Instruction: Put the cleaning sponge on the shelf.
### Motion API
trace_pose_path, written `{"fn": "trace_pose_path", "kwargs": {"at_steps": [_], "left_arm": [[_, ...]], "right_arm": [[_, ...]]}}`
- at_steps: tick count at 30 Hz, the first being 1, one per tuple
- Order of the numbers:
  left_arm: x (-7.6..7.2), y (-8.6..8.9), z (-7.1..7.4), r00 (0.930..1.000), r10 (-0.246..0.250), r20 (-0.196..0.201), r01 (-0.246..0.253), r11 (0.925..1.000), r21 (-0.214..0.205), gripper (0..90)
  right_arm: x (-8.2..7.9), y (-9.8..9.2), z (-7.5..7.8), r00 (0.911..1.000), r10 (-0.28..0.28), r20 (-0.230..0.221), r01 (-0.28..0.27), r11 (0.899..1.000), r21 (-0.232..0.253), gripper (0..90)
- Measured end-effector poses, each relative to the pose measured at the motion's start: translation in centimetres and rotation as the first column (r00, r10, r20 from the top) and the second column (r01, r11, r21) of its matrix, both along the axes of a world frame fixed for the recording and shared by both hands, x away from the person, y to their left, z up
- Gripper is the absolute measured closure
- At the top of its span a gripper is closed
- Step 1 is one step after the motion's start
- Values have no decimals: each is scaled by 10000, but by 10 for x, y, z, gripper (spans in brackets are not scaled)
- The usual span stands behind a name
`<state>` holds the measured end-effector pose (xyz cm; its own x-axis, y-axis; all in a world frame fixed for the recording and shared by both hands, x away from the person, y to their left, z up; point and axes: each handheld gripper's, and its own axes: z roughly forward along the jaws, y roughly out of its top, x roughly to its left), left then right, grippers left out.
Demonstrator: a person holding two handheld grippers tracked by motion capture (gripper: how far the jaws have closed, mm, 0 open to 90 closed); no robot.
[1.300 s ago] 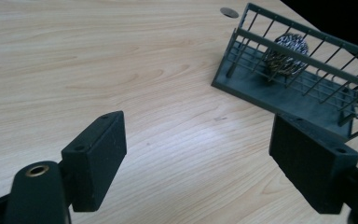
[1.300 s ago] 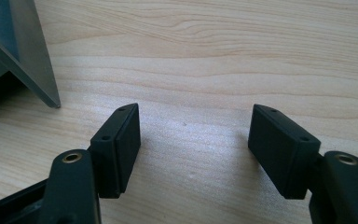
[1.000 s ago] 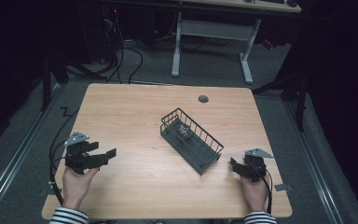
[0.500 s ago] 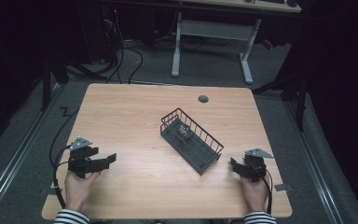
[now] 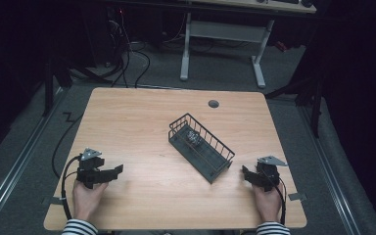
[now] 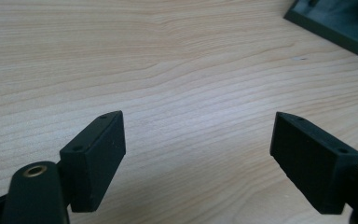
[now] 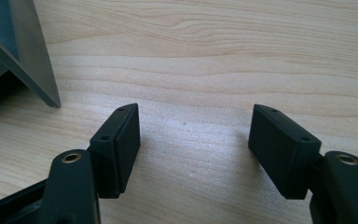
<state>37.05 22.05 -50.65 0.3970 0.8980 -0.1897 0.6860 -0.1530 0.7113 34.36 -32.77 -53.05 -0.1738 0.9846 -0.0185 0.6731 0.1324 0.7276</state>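
Note:
A dark wire basket (image 5: 201,147) lies diagonally in the middle of the wooden table (image 5: 142,122), with a small grey object (image 5: 192,136) inside its far end. My left gripper (image 5: 116,170) rests low at the table's front left, open, with only bare wood between its jaws (image 6: 198,154). At the front right my right gripper (image 5: 245,172) is open too, close to the basket's near corner (image 7: 32,60), and nothing sits between its jaws (image 7: 193,149).
A round cable hole (image 5: 213,104) sits near the table's far edge. Cables trail from both grippers over the front edge. A white desk frame (image 5: 223,44) stands on the grey floor beyond the table.
My left gripper has sunk toward the tabletop and drawn slightly nearer the front edge. The right gripper and the basket have stayed where they were.

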Motion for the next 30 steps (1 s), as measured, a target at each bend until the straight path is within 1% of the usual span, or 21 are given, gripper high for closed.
{"fn": "trace_pose_path", "kwargs": {"at_steps": [2,4,5,8,12,16,17,18,22,26,28,30], "left_arm": [[3,-2,-4,9999,123,54,-124,9998,142,182],[3,-6,-7,9996,163,244,-177,9982,579,182],[4,-9,-8,9994,98,328,-125,9963,849,182],[6,-14,-12,9993,-16,369,-21,9948,1017,183],[9,-20,-15,9988,-48,492,-2,9948,1018,184],[12,-22,-16,9985,-75,537,21,9952,982,188],[13,-22,-16,9975,3,709,-73,9951,982,196],[13,-22,-16,9973,11,738,-83,9953,962,199],[15,-23,-19,9976,-43,691,-31,9943,1068,207],[17,-25,-21,9979,-8,650,-59,9947,1030,208],[17,-27,-22,9975,-37,705,-45,9933,1158,208],[18,-29,-24,9980,-105,628,27,9923,1242,211]], "right_arm": [[0,0,0,10000,14,8,-13,10000,-3,342],[0,0,0,10000,11,8,-11,10000,-9,341],[0,0,0,10000,11,8,-11,10000,-9,341],[0,0,0,10000,8,7,-8,10000,-9,341],[0,0,0,10000,8,10,-8,10000,-10,341],[0,0,0,10000,9,7,-9,10000,-10,341],[0,0,0,10000,8,8,-8,10000,-10,341],[0,0,0,10000,9,8,-9,10000,-10,341],[0,0,0,10000,10,7,-10,10000,-14,341],[0,0,0,10000,9,8,-9,10000,-12,341],[0,0,0,10000,9,7,-9,10000,-9,341],[0,0,0,10000,18,21,-18,10000,11,340]]}}
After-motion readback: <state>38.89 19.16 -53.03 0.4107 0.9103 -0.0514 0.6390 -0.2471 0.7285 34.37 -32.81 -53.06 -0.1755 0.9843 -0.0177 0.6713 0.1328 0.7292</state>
